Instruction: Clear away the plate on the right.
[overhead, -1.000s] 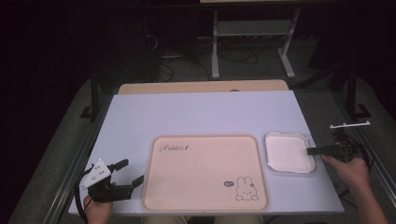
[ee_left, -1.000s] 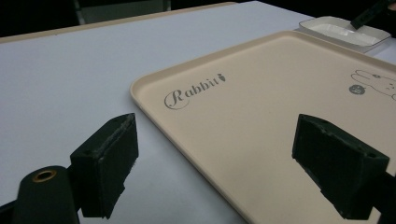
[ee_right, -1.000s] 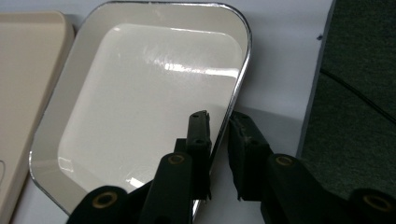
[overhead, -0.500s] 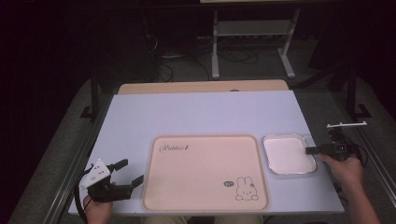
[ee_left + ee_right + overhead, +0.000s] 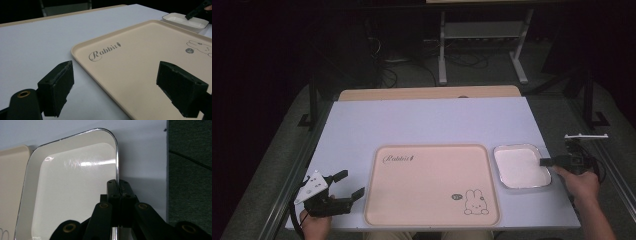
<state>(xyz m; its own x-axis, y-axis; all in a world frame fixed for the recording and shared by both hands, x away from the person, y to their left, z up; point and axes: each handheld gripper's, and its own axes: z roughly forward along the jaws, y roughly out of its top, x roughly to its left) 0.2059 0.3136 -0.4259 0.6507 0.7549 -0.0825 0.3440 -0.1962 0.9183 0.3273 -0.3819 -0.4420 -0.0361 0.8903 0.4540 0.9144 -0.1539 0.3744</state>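
Note:
A small white enamel tray (image 5: 521, 166) with a thin metal rim sits on the pale table just right of a big beige Rabbit tray (image 5: 432, 184). My right gripper (image 5: 544, 162) is shut on the white tray's right rim; in the right gripper view the jaws pinch that rim (image 5: 117, 170) and the gripper (image 5: 119, 185) stands over the white tray (image 5: 72, 192). My left gripper (image 5: 351, 184) rests open at the table's front left, beside the beige tray's left edge. Its jaws stand wide apart with nothing between them, the beige tray (image 5: 140, 62) ahead of the left gripper (image 5: 125, 95).
The white tray (image 5: 186, 21) shows far off in the left gripper view. A wooden strip (image 5: 427, 93) runs along the table's far edge. A metal stand (image 5: 482, 35) is on the dark floor behind. The table's right edge (image 5: 557, 150) lies close to my right hand.
The right gripper has drawn the white tray slightly left, closer to the beige tray. The left gripper has stayed put.

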